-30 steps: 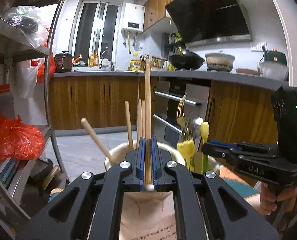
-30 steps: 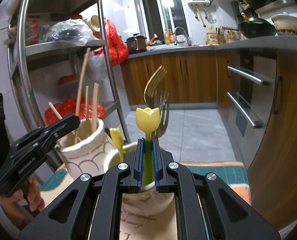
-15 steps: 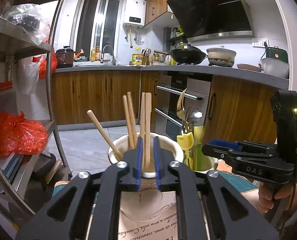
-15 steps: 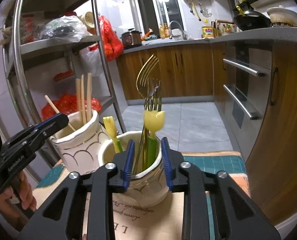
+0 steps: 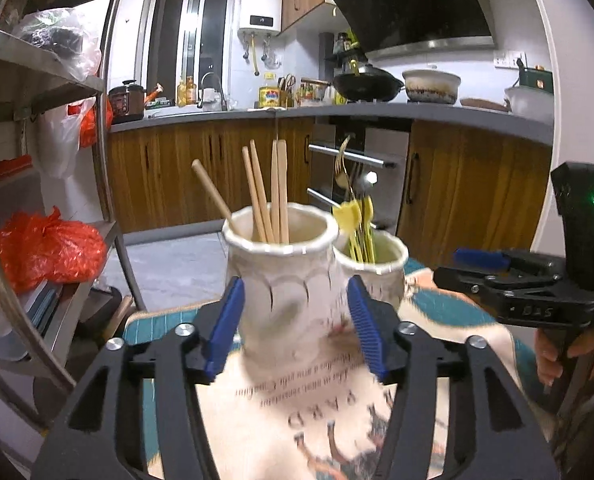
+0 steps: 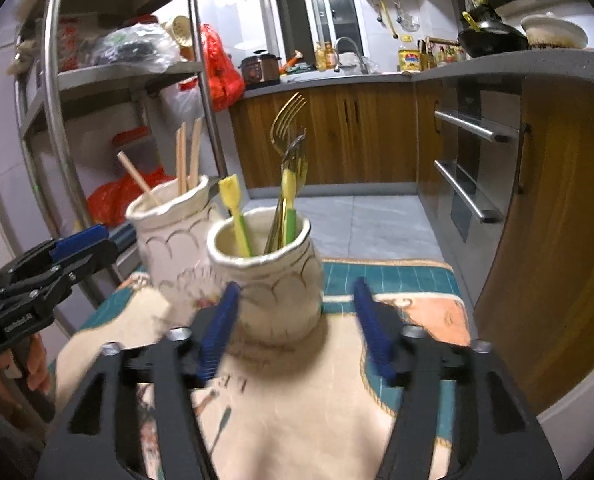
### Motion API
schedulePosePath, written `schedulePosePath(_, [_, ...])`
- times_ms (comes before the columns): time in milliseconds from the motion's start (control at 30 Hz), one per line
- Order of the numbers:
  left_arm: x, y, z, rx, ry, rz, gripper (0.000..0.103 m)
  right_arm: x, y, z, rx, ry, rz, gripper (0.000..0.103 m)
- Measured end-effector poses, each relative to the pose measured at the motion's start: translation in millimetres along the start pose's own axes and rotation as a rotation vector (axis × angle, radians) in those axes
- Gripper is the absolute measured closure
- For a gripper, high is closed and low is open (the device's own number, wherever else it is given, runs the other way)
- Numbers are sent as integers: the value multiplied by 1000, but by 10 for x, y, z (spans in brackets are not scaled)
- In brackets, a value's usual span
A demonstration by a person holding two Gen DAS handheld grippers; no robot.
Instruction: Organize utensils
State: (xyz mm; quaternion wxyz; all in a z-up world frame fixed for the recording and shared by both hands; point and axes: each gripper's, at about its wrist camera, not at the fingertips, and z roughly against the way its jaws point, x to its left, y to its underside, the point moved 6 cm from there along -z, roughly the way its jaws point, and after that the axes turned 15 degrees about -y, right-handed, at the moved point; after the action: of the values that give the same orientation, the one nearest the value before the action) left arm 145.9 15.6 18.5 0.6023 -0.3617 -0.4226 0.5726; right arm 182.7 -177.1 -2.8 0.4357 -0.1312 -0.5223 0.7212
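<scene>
A white ceramic jar (image 5: pixel 285 280) holds several wooden chopsticks (image 5: pixel 273 196). My left gripper (image 5: pixel 295 330) is in front of it with its jaws opening. The blue pads (image 5: pixel 225 332) stand clear of the jar's sides and hold nothing. Beside it, a second white jar (image 6: pixel 273 280) holds gold forks (image 6: pixel 287 120) and yellow tulip-topped utensils (image 6: pixel 231 196). My right gripper (image 6: pixel 295 330) is just short of that jar, its jaws also opening and empty. Each gripper shows in the other's view: the right gripper (image 5: pixel 497 276) and the left gripper (image 6: pixel 57 264).
Both jars stand on a printed cream and teal cloth (image 5: pixel 337 408) near the table's far edge. A metal shelf rack (image 5: pixel 109 160) with red bags (image 5: pixel 45 248) is on the left. Wooden cabinets and an oven (image 6: pixel 469 168) lie beyond. A hand (image 5: pixel 557 352) holds the right gripper's handle.
The left gripper let go of a chopstick, which now stands in its jar. The right gripper let go of a yellow-topped utensil into the other jar. Both pulled back and opened.
</scene>
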Motion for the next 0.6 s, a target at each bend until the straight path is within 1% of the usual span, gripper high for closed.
schedulePosePath(33, [4, 37, 30, 2, -2, -5, 44, 32, 32, 26, -1, 2, 16, 24])
schedulePosePath(100, [18, 87, 73, 4, -8, -13, 39, 80, 72, 54, -1, 4, 45, 22])
schedulePosePath(167, [33, 131, 102, 7, -11, -12, 34, 130, 110, 68, -1, 15, 82, 15])
schedulePosePath(233, [48, 161, 120, 11, -11, -6, 27, 156, 136, 87, -7, 15, 100, 12])
schedulePosePath(267, [49, 175, 126, 13, -12, -3, 26, 166, 150, 98, -12, 18, 109, 10])
schedulePosePath(333, [71, 213, 143, 15, -16, 5, 19, 162, 174, 118, -22, 25, 119, 9])
schedulePosePath(400, [85, 242, 147, 15, -19, 10, 15, 157, 194, 131, -30, 28, 124, 8])
schedulePosePath(533, [87, 284, 124, 22, -29, 3, 11, 137, 166, 175, -68, 24, 115, 7])
schedulePosePath(600, [93, 274, 143, 9, -28, 10, 8, 143, 159, 179, -70, 23, 115, 7])
